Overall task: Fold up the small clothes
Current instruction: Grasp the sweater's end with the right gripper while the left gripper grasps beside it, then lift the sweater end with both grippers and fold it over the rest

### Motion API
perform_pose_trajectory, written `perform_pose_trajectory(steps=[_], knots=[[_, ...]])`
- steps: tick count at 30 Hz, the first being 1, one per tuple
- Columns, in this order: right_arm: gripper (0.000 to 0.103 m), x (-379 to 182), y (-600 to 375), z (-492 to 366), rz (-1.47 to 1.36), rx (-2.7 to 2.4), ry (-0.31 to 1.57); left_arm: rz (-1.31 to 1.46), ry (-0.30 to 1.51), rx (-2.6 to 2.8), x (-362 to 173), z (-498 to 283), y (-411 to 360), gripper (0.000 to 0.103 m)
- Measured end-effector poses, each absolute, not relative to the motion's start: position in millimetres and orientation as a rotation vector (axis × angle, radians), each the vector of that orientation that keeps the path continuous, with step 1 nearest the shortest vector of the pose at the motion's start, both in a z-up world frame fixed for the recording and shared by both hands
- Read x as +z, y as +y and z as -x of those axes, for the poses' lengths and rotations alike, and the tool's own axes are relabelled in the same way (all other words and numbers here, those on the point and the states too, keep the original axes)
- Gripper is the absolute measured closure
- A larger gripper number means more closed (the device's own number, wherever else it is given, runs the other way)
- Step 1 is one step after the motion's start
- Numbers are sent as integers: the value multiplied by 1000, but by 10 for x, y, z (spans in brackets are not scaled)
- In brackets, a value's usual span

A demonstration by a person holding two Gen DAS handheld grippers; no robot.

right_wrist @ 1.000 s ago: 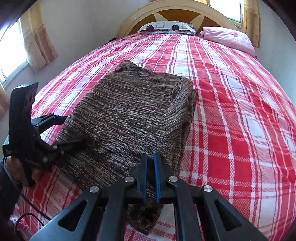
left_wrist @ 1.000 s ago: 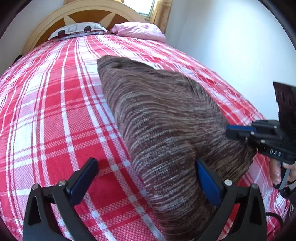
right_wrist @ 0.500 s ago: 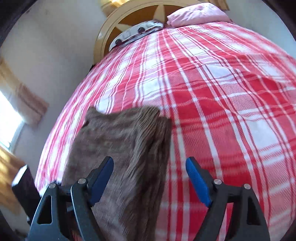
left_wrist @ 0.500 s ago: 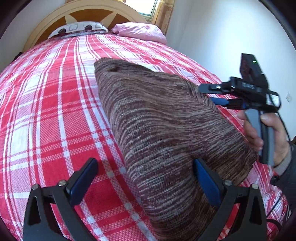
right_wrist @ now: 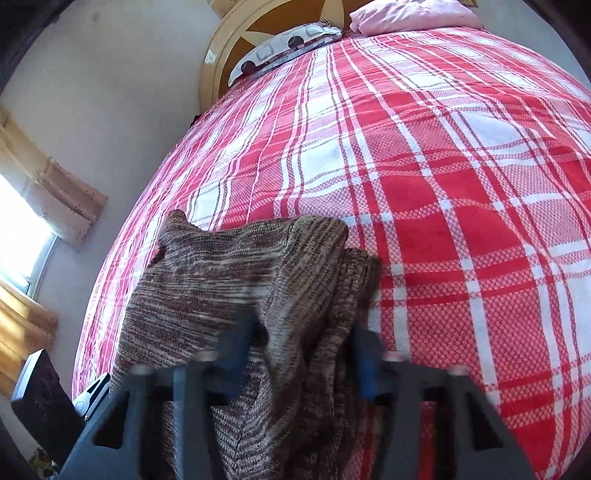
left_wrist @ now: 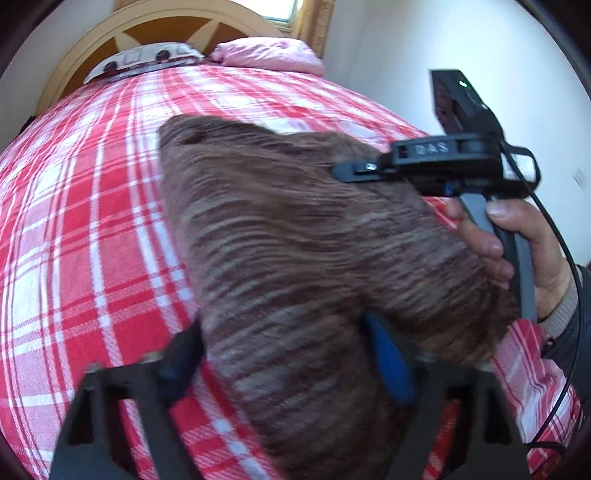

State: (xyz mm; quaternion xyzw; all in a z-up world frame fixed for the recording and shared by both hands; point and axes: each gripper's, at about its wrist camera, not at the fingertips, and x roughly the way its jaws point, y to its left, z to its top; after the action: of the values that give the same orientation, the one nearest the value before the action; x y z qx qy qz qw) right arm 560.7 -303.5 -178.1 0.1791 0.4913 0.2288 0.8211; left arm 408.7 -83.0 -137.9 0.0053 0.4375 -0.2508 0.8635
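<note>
A brown striped knit garment (left_wrist: 295,251) lies partly folded on a bed covered with a red-and-white plaid bedspread (left_wrist: 92,221), toward the near end of the bed, well apart from the pillows. In the left wrist view, the left gripper (left_wrist: 288,354) straddles the near end of the garment; its jaws are closing, the cloth lies between the blue pads (left_wrist: 388,362), and blur prevents any finding as to whether the pads yet press on it. The right gripper (left_wrist: 347,171) appears in that same view at the garment's far right edge, held by the person's right hand (left_wrist: 517,251), with a sleeve cuff (left_wrist: 561,317) and a black cable (left_wrist: 565,258) beside it; its fingertips are seen side-on against the cloth. In the right wrist view, the right gripper (right_wrist: 299,354) has its jaws closing around a raised, bunched fold of the garment (right_wrist: 258,288); the fold stands between the blurred fingers, and firm contact cannot be confirmed. Part of the left gripper (right_wrist: 48,398) shows at the lower left of that view. At the head of the bed stand a rounded wooden headboard (right_wrist: 266,26), a patterned pillow (right_wrist: 284,40) and a pink pillow (right_wrist: 413,13). A curtained window (right_wrist: 33,206) is in the wall on the left.
</note>
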Motion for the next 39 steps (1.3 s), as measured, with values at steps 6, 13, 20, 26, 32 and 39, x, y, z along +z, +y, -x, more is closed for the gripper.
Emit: perform_pose_trajectory(steps=[6, 13, 20, 26, 32, 39], knots=[[79, -1607, -2919, -5463, -320, 486, 980, -3, 880, -509, -1268, -3939, -776, 63], [79, -1298, -2805, -5298, -299, 509, 917, -49, 834, -510, -1072, -3648, -730, 67], [79, -1122, -2548, -5114, -317, 558, 917, -15, 796, -472, -856, -3340, -385, 68], [79, -983, -2134, -4891, -316, 637, 910, 13, 783, -412, -739, -3139, -5, 68], [79, -910, -1609, -4713, -308, 715, 910, 45, 759, -349, -635, -2870, 372, 68], [80, -843, -1017, -4568, -284, 788, 921, 86, 741, -276, -568, -2617, 770, 68]])
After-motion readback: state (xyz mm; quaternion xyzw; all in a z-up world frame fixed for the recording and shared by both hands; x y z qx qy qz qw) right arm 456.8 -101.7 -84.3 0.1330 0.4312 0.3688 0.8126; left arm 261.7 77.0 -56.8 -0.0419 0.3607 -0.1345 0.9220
